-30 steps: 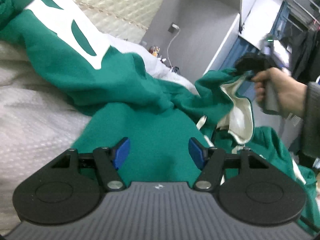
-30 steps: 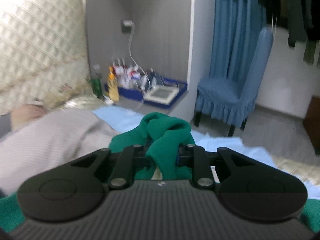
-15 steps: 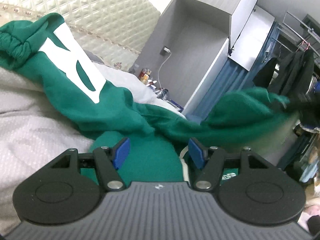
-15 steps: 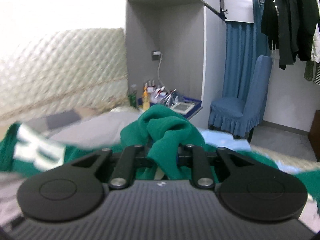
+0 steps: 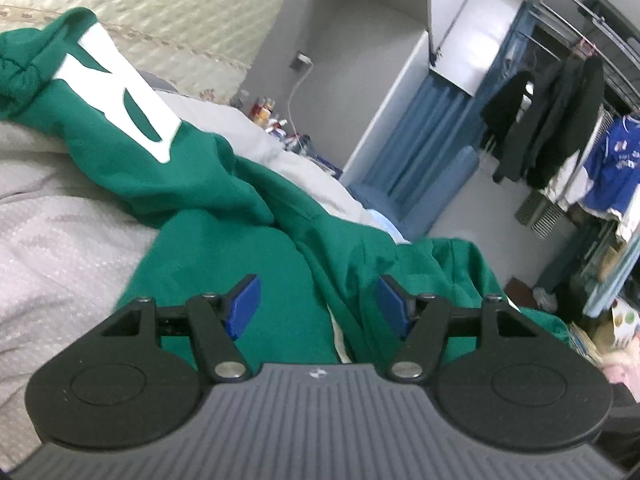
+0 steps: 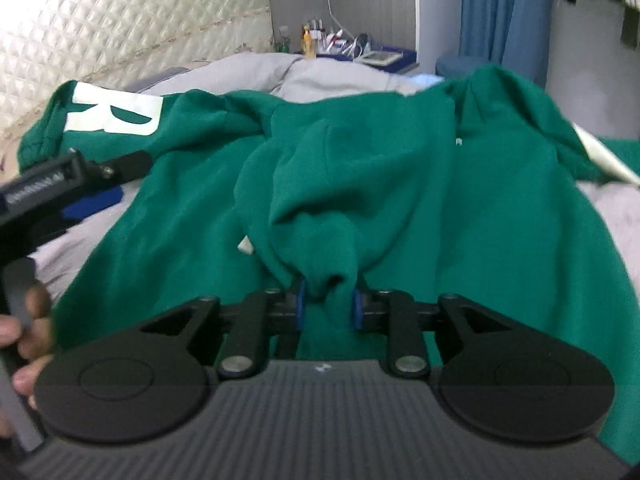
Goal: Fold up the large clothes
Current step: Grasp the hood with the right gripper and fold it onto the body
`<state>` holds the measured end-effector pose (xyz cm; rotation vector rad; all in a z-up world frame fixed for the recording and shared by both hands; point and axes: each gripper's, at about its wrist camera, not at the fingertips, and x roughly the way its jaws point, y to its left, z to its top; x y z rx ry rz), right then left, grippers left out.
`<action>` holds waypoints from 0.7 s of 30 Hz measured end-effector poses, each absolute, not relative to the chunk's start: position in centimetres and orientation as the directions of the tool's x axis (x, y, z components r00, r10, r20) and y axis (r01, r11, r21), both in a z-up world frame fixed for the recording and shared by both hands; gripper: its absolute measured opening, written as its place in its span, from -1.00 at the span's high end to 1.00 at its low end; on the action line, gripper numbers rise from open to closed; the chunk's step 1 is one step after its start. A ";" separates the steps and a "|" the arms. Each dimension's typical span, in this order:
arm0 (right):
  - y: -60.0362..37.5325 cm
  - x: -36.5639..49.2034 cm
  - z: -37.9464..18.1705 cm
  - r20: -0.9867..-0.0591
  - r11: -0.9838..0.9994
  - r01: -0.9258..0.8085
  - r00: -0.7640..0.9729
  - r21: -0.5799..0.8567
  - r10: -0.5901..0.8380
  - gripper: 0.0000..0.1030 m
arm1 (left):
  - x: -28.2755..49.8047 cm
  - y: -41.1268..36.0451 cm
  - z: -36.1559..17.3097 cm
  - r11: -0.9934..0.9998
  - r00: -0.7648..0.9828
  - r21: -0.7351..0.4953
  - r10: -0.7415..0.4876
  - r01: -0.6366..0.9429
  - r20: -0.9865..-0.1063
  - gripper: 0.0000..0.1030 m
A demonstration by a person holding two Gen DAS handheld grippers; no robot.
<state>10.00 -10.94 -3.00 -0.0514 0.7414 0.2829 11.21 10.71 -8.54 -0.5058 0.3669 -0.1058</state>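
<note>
A large green sweatshirt (image 5: 208,200) with white lettering (image 5: 120,96) lies rumpled across a grey bed cover (image 5: 52,240). My left gripper (image 5: 316,308) is open just above the green cloth, holding nothing. In the right wrist view the sweatshirt (image 6: 440,200) spreads over the bed with its white letter (image 6: 116,116) at the far left. My right gripper (image 6: 327,308) is shut on a bunched fold of the green cloth (image 6: 320,240). The left gripper tool (image 6: 52,188) and the hand holding it show at the left edge.
A quilted cream headboard (image 5: 172,4) stands behind the bed. A grey cabinet niche (image 5: 352,80) with small bottles (image 6: 312,36) is beside it. A blue chair (image 5: 424,188) and hanging clothes (image 5: 560,108) are at the right.
My right gripper has carried the pinched green cloth from up in the air down over the bed, spreading the sweatshirt. My left gripper stayed open over the cloth.
</note>
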 end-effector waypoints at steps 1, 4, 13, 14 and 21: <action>-11.4 9.9 -2.7 -0.674 0.956 -0.284 0.692 0.074 0.258 0.41 | 11.2 10.5 -8.6 0.871 0.927 -0.490 -0.197 0.017 -0.319 -0.35; -12.5 8.5 -1.6 -0.647 0.942 -0.313 0.695 0.121 0.314 0.09 | 11.3 9.7 -8.6 0.873 0.920 -0.483 -0.236 0.060 -0.312 -0.35; -14.0 10.0 -1.1 -0.565 0.926 -0.322 0.734 0.198 0.376 0.40 | 11.9 6.7 -8.3 0.860 0.887 -0.466 -0.367 0.207 -0.282 -0.35; -14.1 10.5 -1.5 -0.574 0.923 -0.322 0.724 0.210 0.383 0.45 | 12.1 6.3 -8.3 0.861 0.882 -0.460 -0.376 0.219 -0.284 -0.35; -14.5 14.4 -6.5 -0.666 0.934 -0.251 0.654 0.255 0.358 0.48 | 14.7 3.6 -10.5 0.871 0.834 -0.418 -0.420 0.259 -0.357 0.09</action>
